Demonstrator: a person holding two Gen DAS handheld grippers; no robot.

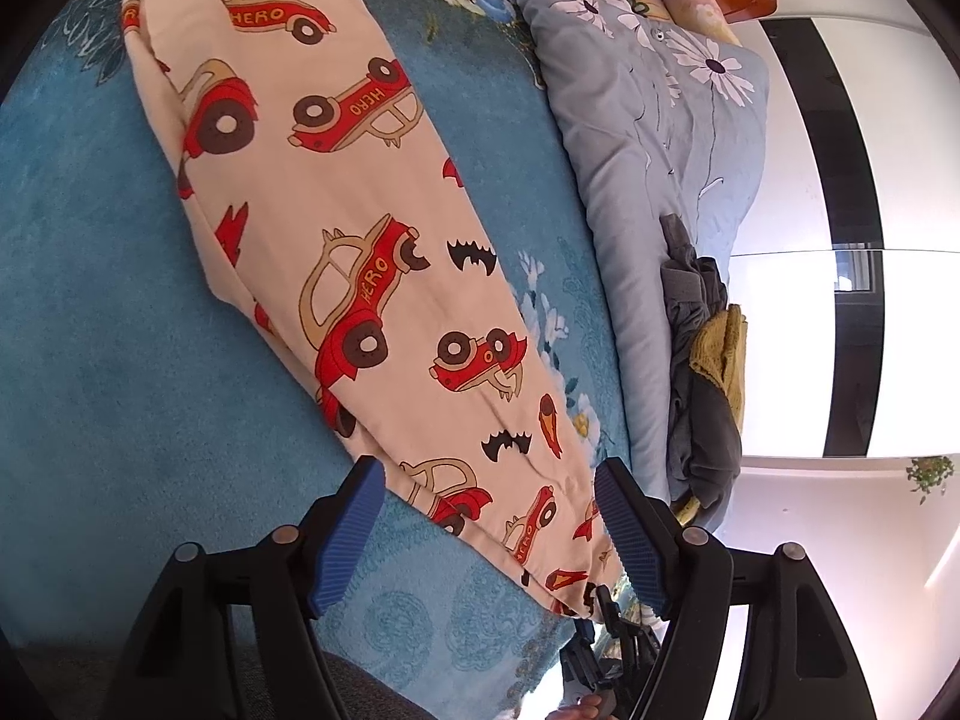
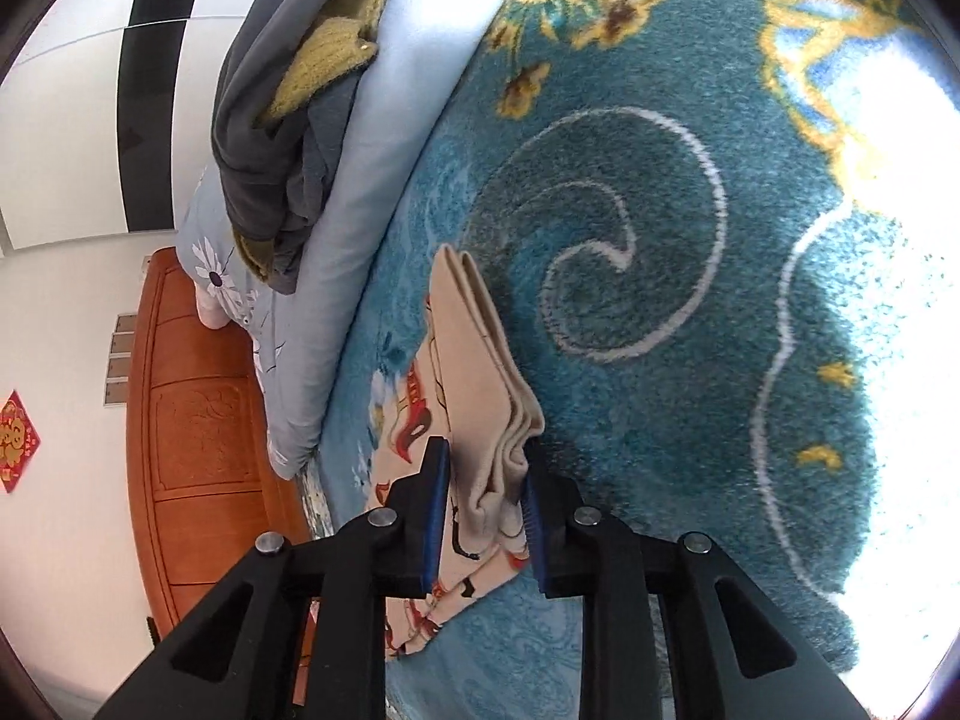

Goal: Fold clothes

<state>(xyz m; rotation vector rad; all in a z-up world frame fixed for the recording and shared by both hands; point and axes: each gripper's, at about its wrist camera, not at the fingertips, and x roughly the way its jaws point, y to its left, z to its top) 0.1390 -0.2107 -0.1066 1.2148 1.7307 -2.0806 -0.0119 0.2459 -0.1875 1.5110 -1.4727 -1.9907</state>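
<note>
Cream pyjama trousers (image 1: 360,228) printed with red "HERO" cars and black bats lie folded lengthwise on a blue patterned blanket (image 1: 90,300). My left gripper (image 1: 489,480) is open, its blue pads either side of the trousers' near end, just above the cloth. In the right wrist view my right gripper (image 2: 486,474) is shut on a bunched fold of the same cream trousers (image 2: 480,348), several layers pinched between the blue pads. The lifted edge runs away from the pads.
A grey-blue daisy quilt (image 1: 648,138) lies rolled along the blanket's edge, with a dark grey garment (image 1: 702,420) and a mustard knit (image 1: 723,354) on it. An orange wooden headboard (image 2: 192,408) and white wall stand beyond.
</note>
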